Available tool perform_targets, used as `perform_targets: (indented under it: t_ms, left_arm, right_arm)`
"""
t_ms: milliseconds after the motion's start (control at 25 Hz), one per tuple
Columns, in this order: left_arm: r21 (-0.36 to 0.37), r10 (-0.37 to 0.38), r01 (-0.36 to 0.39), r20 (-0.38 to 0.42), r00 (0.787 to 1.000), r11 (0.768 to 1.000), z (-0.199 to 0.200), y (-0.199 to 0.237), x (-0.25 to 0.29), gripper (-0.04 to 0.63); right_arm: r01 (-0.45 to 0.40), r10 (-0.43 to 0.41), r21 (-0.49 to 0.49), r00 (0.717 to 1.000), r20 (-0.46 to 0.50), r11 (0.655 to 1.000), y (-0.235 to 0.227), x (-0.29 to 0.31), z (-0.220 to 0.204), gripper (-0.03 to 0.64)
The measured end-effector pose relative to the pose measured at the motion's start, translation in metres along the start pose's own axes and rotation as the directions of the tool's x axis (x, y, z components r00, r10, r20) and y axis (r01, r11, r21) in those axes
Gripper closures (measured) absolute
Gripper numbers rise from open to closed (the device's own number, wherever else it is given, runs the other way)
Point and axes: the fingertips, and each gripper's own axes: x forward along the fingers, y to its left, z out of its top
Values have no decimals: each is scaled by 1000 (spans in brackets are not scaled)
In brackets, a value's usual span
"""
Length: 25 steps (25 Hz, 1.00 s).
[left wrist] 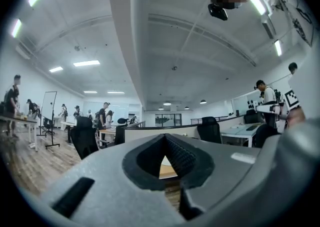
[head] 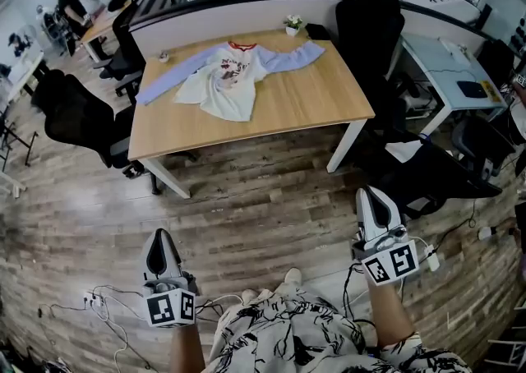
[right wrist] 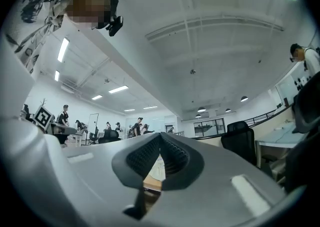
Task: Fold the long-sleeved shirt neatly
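A wood-plank floor (head: 246, 215) fills most of the head view, and on it stands a light wooden table (head: 312, 108) with black office chairs (head: 78, 117) to its left and right. The long-sleeved shirt (head: 226, 75) lies on the far half of the table, not yet folded. Its white body is rumpled and its pale blue sleeves are spread to either side, the left one reaching the table's left edge.

Both grippers are near the person, well apart from the table. The left gripper (head: 162, 236) has its jaws closed together with nothing between them, and the same goes for the right gripper (head: 370, 193).

At the table's far edge, just beyond the shirt's right sleeve, sits a small white pot (head: 292, 30) with a little green plant in it.
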Motion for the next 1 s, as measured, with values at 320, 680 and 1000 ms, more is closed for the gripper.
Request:
perform_targets:
  t_ms: [320, 680, 1000]
  left_arm:
    - [36, 58, -60, 36, 998, 998, 7, 5, 2, 333]
    - [-5, 141, -141, 47, 989, 990, 4, -2, 13, 118]
    - [-7, 138, -138, 10, 990, 990, -6, -25, 31, 95]
  right_arm:
    - [8, -8, 24, 1000, 9, 1000, -13, 6, -2, 383]
    - [-43, 43, 25, 999, 0, 999, -38, 20, -16, 248]
    - [-64, 65, 46, 998, -8, 997, -64, 38, -23, 198]
